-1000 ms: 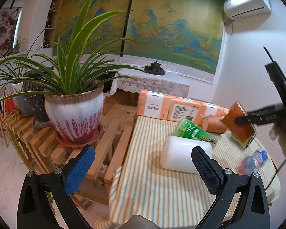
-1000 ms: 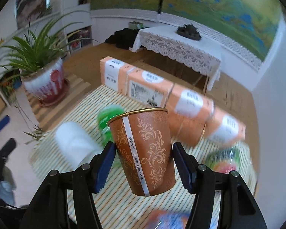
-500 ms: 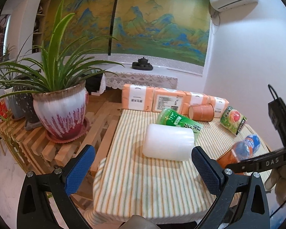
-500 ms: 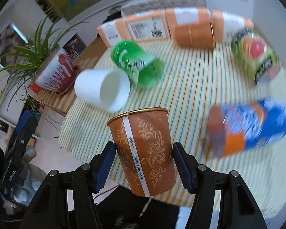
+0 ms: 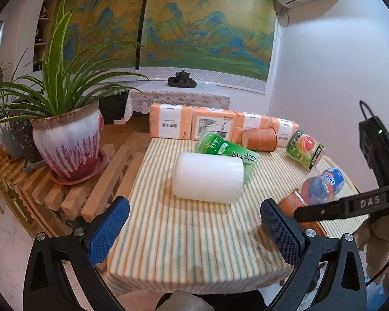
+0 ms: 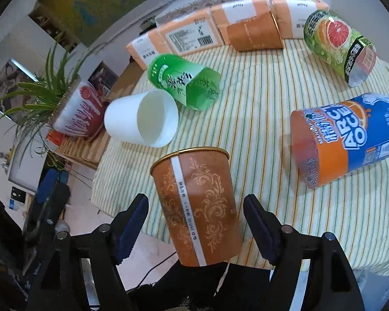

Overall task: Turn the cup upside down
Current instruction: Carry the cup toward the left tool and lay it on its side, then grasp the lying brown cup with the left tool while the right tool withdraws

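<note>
A brown paper cup (image 6: pixel 199 202) with a gold floral print and a white stripe sits between the pads of my right gripper (image 6: pixel 195 225). The pads now stand clear of its sides with a visible gap. Its rim faces down toward the striped tablecloth (image 6: pixel 259 119); I cannot tell whether it rests on it. In the left wrist view the cup (image 5: pixel 290 202) shows at the table's right front, under the right gripper's arm. My left gripper (image 5: pixel 194 223) is open and empty, over the table's front edge, short of a white cup (image 5: pixel 207 178) lying on its side.
Lying on the tablecloth are a green cup (image 6: pixel 184 83), a second brown cup (image 6: pixel 254 36), a grapefruit-print cup (image 6: pixel 337 44) and an orange-and-blue cup (image 6: pixel 347 137). Orange packages (image 5: pixel 210 127) line the far edge. A potted plant (image 5: pixel 67 142) stands on a slatted bench at left.
My right gripper tipped downward and carried the brown cup down to the table's front right, then its jaws opened off the cup. The left gripper drew back slightly.
</note>
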{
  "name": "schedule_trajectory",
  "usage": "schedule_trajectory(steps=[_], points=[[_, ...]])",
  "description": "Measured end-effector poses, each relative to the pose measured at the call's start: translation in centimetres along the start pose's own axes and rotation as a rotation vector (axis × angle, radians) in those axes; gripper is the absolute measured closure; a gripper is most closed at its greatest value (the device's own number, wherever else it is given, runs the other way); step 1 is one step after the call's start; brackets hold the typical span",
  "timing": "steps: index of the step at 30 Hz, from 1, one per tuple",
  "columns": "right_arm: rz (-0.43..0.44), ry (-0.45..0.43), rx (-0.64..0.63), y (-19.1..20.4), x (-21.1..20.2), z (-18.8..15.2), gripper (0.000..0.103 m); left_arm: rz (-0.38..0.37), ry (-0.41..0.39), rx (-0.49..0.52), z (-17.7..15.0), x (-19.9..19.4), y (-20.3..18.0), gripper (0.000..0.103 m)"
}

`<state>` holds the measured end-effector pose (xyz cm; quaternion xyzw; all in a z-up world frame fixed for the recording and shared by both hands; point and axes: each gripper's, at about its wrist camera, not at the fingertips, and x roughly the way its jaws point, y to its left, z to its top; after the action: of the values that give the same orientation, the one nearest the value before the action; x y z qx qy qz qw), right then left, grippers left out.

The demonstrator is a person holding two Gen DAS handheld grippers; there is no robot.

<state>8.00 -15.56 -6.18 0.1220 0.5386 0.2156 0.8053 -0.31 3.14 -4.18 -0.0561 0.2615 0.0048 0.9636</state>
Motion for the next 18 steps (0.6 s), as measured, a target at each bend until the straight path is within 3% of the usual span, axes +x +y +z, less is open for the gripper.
schedule_trajectory(steps=[3,8,12,18], points=[[0.011,-0.058,-0.017,0.0,-1.3,-0.5,0.031,-0.012,0.003,-0.002,-0.4,-0.2,-0.9,0.001],[0.005,-0.234,-0.030,-0.7,-5.1,-2.8,0.031,-0.024,-0.004,0.024,-1.0,-0.6,-3.3,0.001],[-0.075,-0.370,-0.044,-1.4,-7.6,-5.5,0.031,-0.042,-0.005,0.046,-1.6,-0.9,-5.5,0.001],[-0.177,-0.454,-0.038,-3.4,-9.4,-8.4,0.031,-0.053,-0.002,0.041,-2.6,-1.0,-8.4,0.001]])
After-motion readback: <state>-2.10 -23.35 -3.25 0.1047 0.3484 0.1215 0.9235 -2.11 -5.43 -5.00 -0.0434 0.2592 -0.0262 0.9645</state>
